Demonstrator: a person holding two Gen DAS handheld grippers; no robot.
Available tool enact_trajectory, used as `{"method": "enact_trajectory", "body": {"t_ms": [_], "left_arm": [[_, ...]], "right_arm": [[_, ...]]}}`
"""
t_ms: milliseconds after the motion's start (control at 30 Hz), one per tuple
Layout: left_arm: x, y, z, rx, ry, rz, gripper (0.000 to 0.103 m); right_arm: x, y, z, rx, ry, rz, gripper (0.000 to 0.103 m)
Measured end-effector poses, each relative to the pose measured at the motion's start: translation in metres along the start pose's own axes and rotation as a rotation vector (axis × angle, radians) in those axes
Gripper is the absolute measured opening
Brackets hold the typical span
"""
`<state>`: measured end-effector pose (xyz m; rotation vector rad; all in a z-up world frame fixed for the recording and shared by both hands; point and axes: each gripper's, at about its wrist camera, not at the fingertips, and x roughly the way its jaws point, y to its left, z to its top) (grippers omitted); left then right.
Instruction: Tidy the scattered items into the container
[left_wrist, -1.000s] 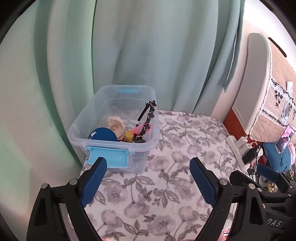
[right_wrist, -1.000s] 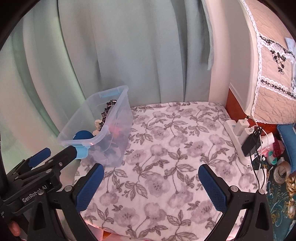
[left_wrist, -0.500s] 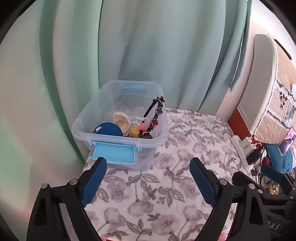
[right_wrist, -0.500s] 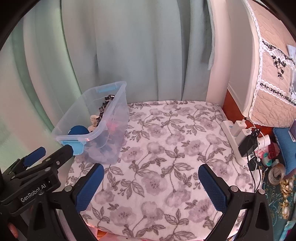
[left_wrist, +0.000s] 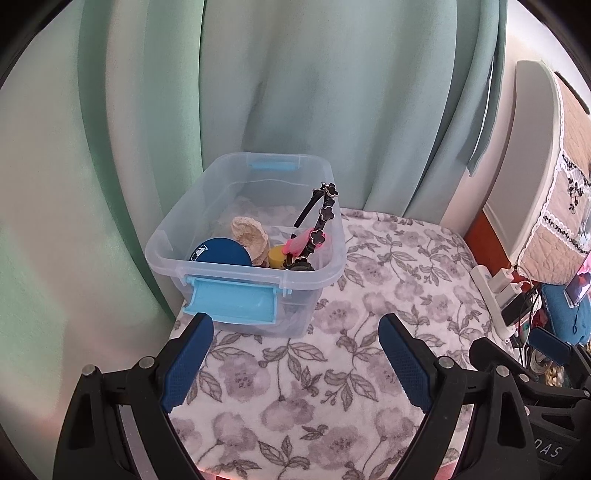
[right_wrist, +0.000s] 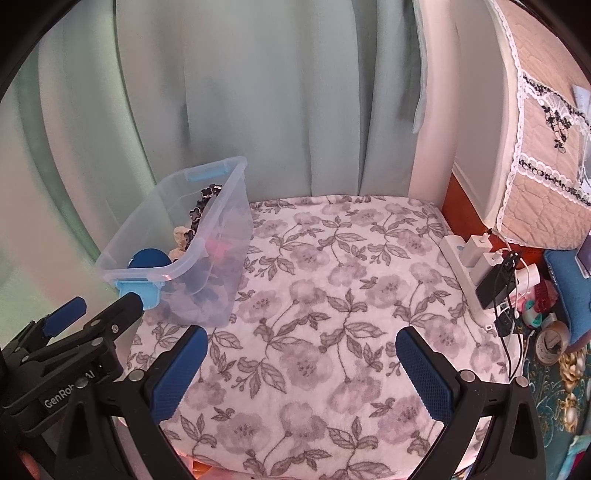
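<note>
While nothing loose shows on the floral blanket, going left to right: clear storage bin ahead and slightly left of the left tongs, spread wide, gripping nothing; blue round tin, cream shell-like lump, yellow piece and black clover headband inside, headband propped with long axis slanting up toward the far right rim; right tongs likewise wide and bare, bin well off to their left, so left hand nearer; judged nearly or fully done.
</note>
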<state>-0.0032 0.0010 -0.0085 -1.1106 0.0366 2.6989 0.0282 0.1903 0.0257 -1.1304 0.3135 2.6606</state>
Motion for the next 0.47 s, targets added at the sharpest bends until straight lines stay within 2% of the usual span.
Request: {"method": "enact_trajectory", "body": {"t_ms": [467], "left_arm": [[0.0038, 0.0013, 0.0037, 0.001, -0.011, 0.008, 0.091]], "right_arm": [[0.0042, 0.0005, 0.0030, -0.005, -0.002, -0.002, 0.103]]}}
